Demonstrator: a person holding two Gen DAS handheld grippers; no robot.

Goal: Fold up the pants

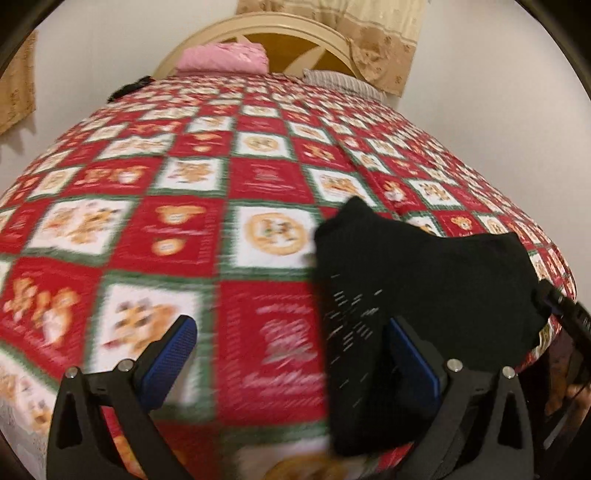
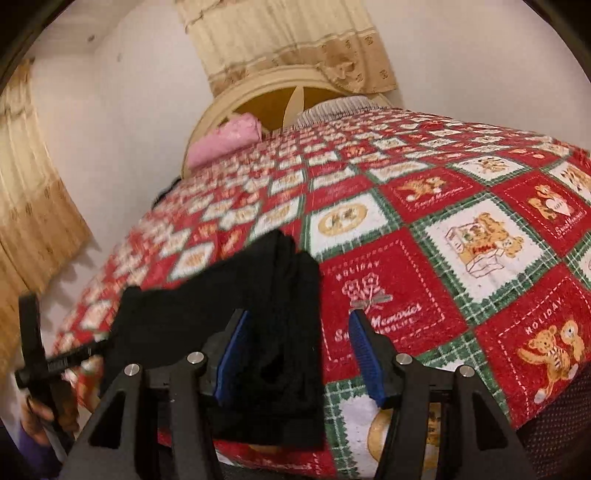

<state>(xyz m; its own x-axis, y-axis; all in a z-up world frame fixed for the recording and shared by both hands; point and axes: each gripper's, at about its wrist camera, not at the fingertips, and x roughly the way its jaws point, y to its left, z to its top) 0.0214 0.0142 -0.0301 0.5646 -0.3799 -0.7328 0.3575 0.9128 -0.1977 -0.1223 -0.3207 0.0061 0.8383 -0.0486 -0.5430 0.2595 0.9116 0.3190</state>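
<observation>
At the near edge of the bed [image 2: 480,236], on the red-and-green patchwork quilt: black pants [image 2: 258,332] lying as a compact folded bundle, close to the corner, not hanging off as far as can be seen.

Left gripper [image 1: 291,354] spread wide, nothing pinched — quilt visible between the blue pads [image 1: 173,354], pants edge just beside the right-hand pad. Right gripper [image 2: 299,350] also spread, not pressing; bundle sits partly between the fingers, beside the left-hand pad [image 2: 236,350], gap showing on the other side. No grip on the cloth by either tool.

Judged step: last fold laid down and let go, or very near it. Looks mostly done. Next move, if any — check bundle for loose edges, then one more fold or a tidy-up; would need a fresh pinch on a clean edge and a level carry to keep layers from sliding.

Hard to read:
- Left view heavily motion-blurred; fold lines in black fabric invisible.
- Layer count, waistband and leg ends not distinguishable.
- Bottom of bundle cut off behind gripper bodies.
- Other gripper only partly in frame at each view's edge.
- Pink pillow [image 1: 225,57] and headboard [image 1: 295,33] far off, irrelevant.
</observation>
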